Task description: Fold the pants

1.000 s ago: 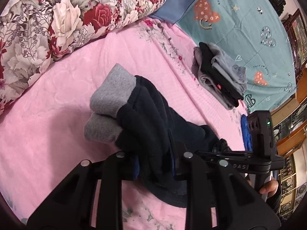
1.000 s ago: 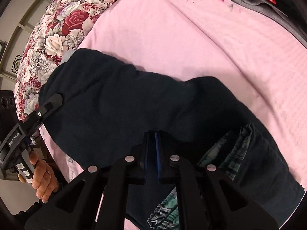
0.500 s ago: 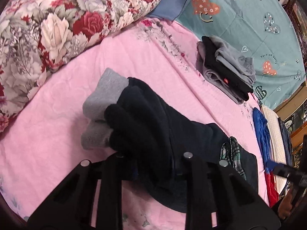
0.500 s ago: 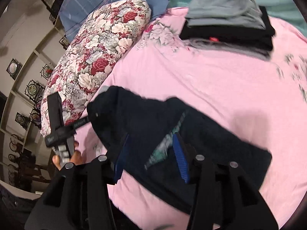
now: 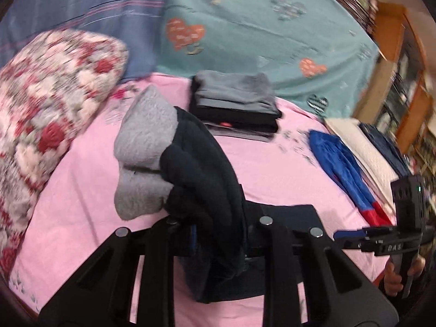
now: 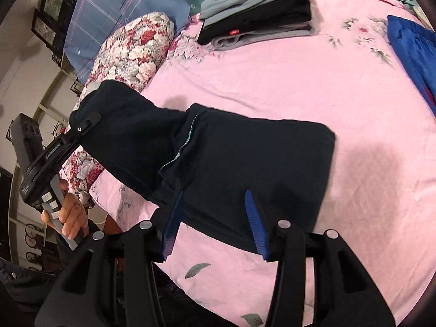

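Pants (image 6: pixel 245 163), dark navy with grey cuffs (image 5: pixel 144 158), lie partly on the pink bed sheet (image 6: pixel 299 87) and partly in the air. In the right wrist view the waist half rests flat on the sheet at the centre, while the leg half rises toward 9 o'clock, where the left hand-held gripper (image 6: pixel 84 125) pinches it. In the left wrist view that same bunch of dark fabric sits squeezed between the left hand-held gripper's (image 5: pixel 218 234) two black fingers, the grey cuffs hanging over toward 10 o'clock; its jaws have just been closing a little, with the cloth between them.

The right hand-held gripper (image 6: pixel 215 218) stands spread, its blue pads (image 6: pixel 253 218) apart just above the near edge of the flat half, not pressing on it; its jaws have just been opening. In the left wrist view it shows at 4 o'clock (image 5: pixel 351 234), with a hand (image 5: pixel 395 280) on its handle.

A stack of folded grey and black clothes (image 6: pixel 256 8) lies at 12 o'clock on the sheet, well apart from the pants. A flowered pillow (image 6: pixel 133 51) lies at 10 o'clock, and a blue garment (image 6: pixel 411 51) at 2 o'clock.
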A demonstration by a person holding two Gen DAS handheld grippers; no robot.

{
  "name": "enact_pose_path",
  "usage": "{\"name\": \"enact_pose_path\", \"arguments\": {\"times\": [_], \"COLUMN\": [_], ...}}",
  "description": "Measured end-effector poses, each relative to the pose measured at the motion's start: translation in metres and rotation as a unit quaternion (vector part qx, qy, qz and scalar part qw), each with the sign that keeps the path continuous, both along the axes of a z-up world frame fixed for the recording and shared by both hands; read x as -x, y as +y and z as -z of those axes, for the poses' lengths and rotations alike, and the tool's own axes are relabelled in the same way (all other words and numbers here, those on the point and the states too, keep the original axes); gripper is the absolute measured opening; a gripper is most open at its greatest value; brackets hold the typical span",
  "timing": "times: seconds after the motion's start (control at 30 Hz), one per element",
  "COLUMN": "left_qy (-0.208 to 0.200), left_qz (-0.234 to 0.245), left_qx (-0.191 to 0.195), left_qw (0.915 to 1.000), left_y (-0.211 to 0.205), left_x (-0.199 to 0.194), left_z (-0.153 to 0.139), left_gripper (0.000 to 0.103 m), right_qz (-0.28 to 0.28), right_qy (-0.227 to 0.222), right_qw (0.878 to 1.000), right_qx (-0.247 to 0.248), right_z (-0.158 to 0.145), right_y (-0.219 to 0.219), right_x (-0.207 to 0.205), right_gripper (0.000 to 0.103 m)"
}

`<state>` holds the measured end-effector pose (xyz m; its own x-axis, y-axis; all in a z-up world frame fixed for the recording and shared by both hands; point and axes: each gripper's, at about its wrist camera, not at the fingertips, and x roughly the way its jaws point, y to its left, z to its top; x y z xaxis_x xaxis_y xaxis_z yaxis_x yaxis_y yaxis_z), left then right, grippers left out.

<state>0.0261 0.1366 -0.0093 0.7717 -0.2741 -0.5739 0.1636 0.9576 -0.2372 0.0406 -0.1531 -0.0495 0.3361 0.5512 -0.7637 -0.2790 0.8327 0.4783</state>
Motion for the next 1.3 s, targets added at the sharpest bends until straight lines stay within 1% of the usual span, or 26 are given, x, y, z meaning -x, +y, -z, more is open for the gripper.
{"name": "enact_pose_path", "arguments": {"times": [0.1,0.2,0.3,0.37,0.47,0.5,0.57,0.63,0.67,0.7,0.73,0.77,0.8,0.83,0.87,0.93,0.97,1.03,1.1,1.17,1.23,1.3], "left_qy": [0.005,0.02,0.035,0.045,0.059,0.065,0.079,0.107,0.113,0.113,0.109,0.107,0.108,0.1,0.091,0.07,0.065,0.059,0.059,0.072,0.091,0.115], "left_qz": [0.05,0.105,0.143,0.162,0.189,0.196,0.202,0.22,0.226,0.232,0.239,0.25,0.271,0.28,0.281,0.267,0.261,0.232,0.201,0.164,0.143,0.129], "left_qx": [-0.023,-0.048,-0.053,-0.05,-0.05,-0.054,-0.051,-0.038,-0.036,-0.038,-0.038,-0.029,0.001,0.024,0.025,0.012,0.012,0.022,0.028,0.033,0.046,0.061], "left_qw": [0.9985,0.9932,0.9877,0.9844,0.979,0.9769,0.9748,0.9688,0.9668,0.9654,0.964,0.9619,0.9565,0.9545,0.9551,0.961,0.9632,0.9707,0.9775,0.9834,0.9845,0.9831], "left_y": [-0.046,-0.094,-0.123,-0.136,-0.154,-0.16,-0.164,-0.171,-0.173,-0.176,-0.178,-0.179,-0.176,-0.172,-0.17,-0.161,-0.156,-0.136,-0.116,-0.095,-0.08,-0.068], "left_x": [-0.006,-0.01,-0.012,-0.013,-0.016,-0.019,-0.023,-0.03,-0.029,-0.024,-0.02,-0.016,-0.011,-0.007,-0.001,0.007,0.008,0.009,0.008,0.005,0.0,-0.004], "left_z": [0.006,0.019,0.035,0.042,0.051,0.056,0.065,0.076,0.079,0.08,0.078,0.076,0.072,0.065,0.06,0.05,0.046,0.04,0.038,0.046,0.054,0.068], "left_gripper": [0.021,0.021,0.021,0.021,0.021,0.021,0.021,0.021,0.022,0.029,0.034,0.058,0.078,0.081,0.081,0.081,0.081,0.081,0.081,0.081,0.08,0.079], "right_qz": [0.026,0.073,0.111,0.131,0.146,0.148,0.148,0.143,0.14,0.134,0.121,0.11,0.096,0.08,0.071,0.06,0.053,0.045,0.046,0.038,0.024,0.004], "right_qy": [-0.017,-0.033,-0.037,-0.037,-0.032,-0.029,-0.023,-0.012,-0.006,-0.001,0.007,0.012,0.019,0.031,0.043,0.058,0.062,0.068,0.071,0.083,0.096,0.114], "right_qw": [1.0,0.997,0.993,0.991,0.989,0.989,0.989,0.989,0.99,0.991,0.992,0.993,0.993,0.992,0.991,0.989,0.989,0.99,0.991,0.992,0.991,0.991], "right_qx": [-0.001,0.003,0.002,0.001,-0.004,-0.008,-0.012,-0.016,-0.018,-0.022,-0.035,-0.048,-0.066,-0.09,-0.108,-0.12,-0.121,-0.119,-0.104,-0.093,-0.086,-0.074], "right_z": [-0.006,-0.012,-0.013,-0.01,-0.004,0.0,0.006,0.014,0.017,0.019,0.02,0.02,0.019,0.021,0.023,0.024,0.024,0.023,0.024,0.029,0.037,0.049], "right_y": [-0.026,-0.061,-0.09,-0.108,-0.121,-0.124,-0.126,-0.126,-0.123,-0.121,-0.116,-0.113,-0.109,-0.104,-0.101,-0.094,-0.09,-0.084,-0.079,-0.072,-0.065,-0.051], "right_x": [0.009,0.02,0.028,0.034,0.04,0.04,0.039,0.036,0.033,0.031,0.026,0.023,0.019,0.014,0.008,-0.003,-0.01,-0.022,-0.034,-0.049,-0.059,-0.073], "right_gripper": [0.048,0.048,0.048,0.048,0.048,0.048,0.048,0.048,0.048,0.048,0.048,0.048,0.052,0.06,0.062,0.063,0.063,0.067,0.068,0.068,0.077,0.08]}}
